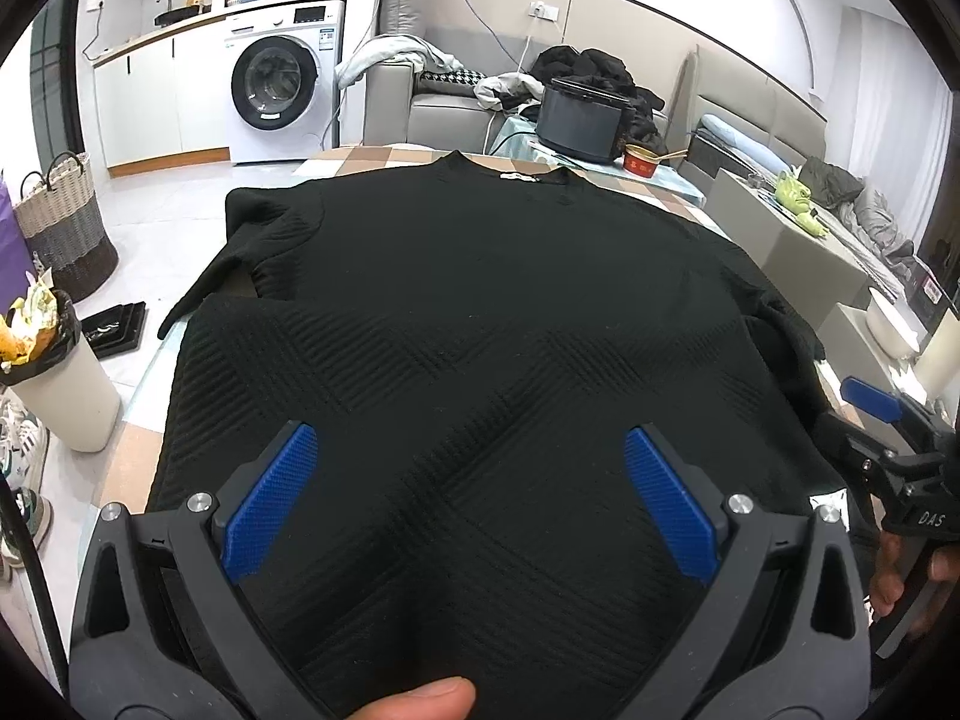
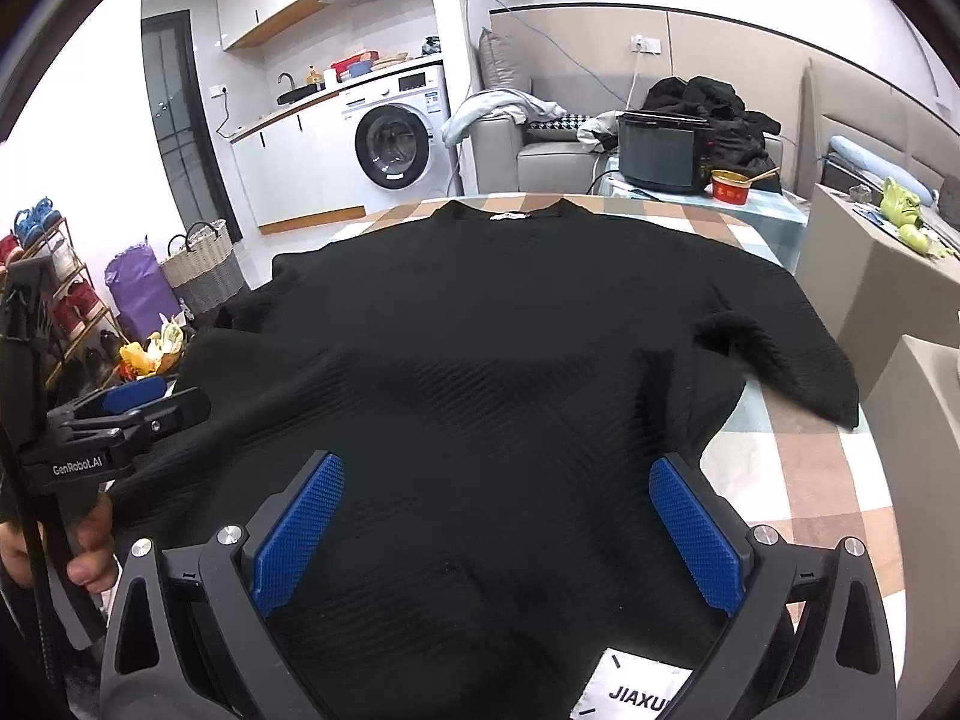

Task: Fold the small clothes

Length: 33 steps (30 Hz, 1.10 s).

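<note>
A black ribbed sweater (image 1: 480, 300) lies spread flat, collar away from me, on a checked tablecloth (image 2: 798, 468). Its white neck label (image 2: 510, 216) shows at the far edge, and a white hem tag (image 2: 630, 684) sits near me. One sleeve (image 1: 240, 252) bends inward at the left; the other sleeve (image 2: 780, 360) lies out to the right. My left gripper (image 1: 471, 456) hovers open over the near left part of the hem area, empty. My right gripper (image 2: 495, 468) is open over the near right part, also empty. Each shows at the edge of the other's view.
A black appliance (image 1: 582, 120) and a red bowl (image 1: 642, 159) stand beyond the table's far end. A full waste bin (image 1: 54, 384) and a woven basket (image 1: 66, 222) are on the floor to the left. A grey box (image 2: 888, 276) flanks the right side.
</note>
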{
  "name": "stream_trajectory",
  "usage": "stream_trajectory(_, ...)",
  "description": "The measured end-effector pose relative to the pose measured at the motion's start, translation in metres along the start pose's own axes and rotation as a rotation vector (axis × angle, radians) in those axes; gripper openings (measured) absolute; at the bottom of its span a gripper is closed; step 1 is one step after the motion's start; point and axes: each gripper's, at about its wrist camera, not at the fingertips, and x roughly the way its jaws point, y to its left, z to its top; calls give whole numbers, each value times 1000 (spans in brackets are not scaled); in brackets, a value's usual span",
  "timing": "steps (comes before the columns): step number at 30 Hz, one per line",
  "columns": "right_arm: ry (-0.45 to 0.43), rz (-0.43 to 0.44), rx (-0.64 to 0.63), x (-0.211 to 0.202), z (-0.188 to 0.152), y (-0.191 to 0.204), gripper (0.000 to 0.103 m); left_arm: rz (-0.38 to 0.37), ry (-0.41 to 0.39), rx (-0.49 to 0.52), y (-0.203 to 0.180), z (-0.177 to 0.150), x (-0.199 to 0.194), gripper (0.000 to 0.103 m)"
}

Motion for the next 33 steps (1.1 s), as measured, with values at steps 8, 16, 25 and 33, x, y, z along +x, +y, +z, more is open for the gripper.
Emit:
stream_trajectory(8,6,-21,53,7,-6,-18,103,27,-5,-51,23,2,3,102)
stream_trajectory(16,-18,-20,104,-1,-3,-35,103,50,-20,-70,37,15,4,102)
stream_trajectory(25,30,-37,58,10,3,-29,103,45,-7,-57,32,30,14,102)
stream_trajectory(33,7,-35,25,16,22,-30,103,41,23,-37,22,34,27,102)
